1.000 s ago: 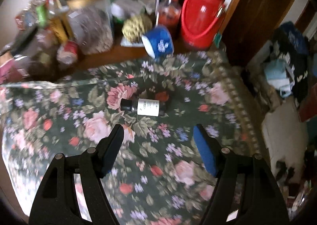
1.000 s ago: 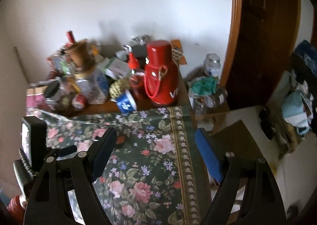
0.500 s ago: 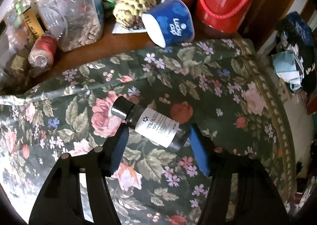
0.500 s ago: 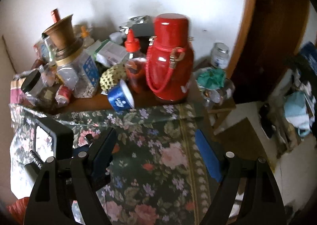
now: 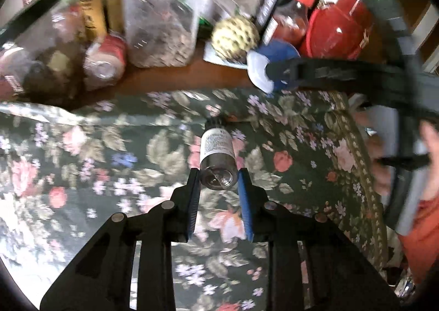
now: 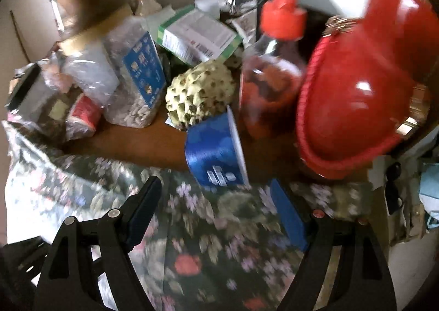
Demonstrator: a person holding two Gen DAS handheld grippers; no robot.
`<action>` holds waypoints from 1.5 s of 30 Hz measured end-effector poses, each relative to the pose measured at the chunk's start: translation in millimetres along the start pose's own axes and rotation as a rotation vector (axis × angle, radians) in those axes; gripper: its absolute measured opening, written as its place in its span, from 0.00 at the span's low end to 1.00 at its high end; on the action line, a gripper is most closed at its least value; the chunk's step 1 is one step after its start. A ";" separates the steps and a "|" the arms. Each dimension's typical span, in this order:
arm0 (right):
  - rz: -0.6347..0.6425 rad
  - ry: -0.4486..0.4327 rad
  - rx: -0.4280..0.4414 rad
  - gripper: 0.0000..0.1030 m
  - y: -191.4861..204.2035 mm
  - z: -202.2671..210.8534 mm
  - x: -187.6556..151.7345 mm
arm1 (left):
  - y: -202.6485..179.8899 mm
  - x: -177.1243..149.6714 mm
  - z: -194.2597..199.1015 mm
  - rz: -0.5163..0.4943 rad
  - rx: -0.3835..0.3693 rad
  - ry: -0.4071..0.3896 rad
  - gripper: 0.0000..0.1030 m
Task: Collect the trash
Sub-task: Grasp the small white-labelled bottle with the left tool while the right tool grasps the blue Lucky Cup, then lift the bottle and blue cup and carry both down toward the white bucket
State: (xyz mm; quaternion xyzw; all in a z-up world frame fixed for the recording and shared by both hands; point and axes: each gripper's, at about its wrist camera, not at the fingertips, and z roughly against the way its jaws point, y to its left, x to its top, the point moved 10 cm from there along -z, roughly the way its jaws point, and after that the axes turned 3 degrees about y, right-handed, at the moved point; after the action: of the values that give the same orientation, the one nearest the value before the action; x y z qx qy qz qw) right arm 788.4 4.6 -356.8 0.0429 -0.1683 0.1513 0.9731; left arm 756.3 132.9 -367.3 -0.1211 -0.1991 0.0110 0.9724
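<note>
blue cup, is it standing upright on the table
No, the blue cup lies tipped on its side at the tablecloth edge, its white rim facing right, just ahead of the open right gripper.

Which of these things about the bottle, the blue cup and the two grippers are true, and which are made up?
1. The left gripper is shut on the small bottle. True.
2. The bottle has a white label. True.
3. The right gripper is holding the blue cup. False: it is open, and the cup lies tipped on its side just ahead of it, not gripped.
4. The blue cup stands upright on the floral cloth. False: it lies on its side at the cloth's edge.
5. A big red flask stands to the right of the cup. True.
</note>
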 end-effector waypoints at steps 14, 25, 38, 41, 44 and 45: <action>-0.036 -0.079 -0.008 0.39 -4.7 29.0 -5.3 | 18.2 -9.1 -21.4 0.016 0.010 0.108 0.26; -0.105 -0.121 0.031 0.39 -38.1 100.3 -55.4 | -1.3 12.2 -46.2 -0.045 0.084 0.108 0.27; -0.080 -0.167 0.080 0.39 -57.4 159.4 -96.2 | -47.5 -0.8 -29.6 0.058 0.175 0.077 0.26; -0.035 -0.198 0.103 0.39 -57.1 181.5 -103.9 | -64.8 -11.9 7.9 0.090 0.194 0.004 0.26; 0.014 -0.236 0.126 0.39 -54.6 205.6 -111.8 | -84.0 -29.0 47.7 0.128 0.200 -0.075 0.26; 0.027 -0.247 0.132 0.39 -54.0 212.3 -114.2 | -84.7 -32.0 57.9 0.135 0.201 -0.092 0.26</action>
State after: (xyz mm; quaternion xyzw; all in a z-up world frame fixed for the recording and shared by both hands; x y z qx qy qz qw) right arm 635.7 -107.2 -198.0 0.1227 -0.2769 0.1687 0.9380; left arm 702.1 61.9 -307.7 -0.0354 -0.2329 0.1018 0.9665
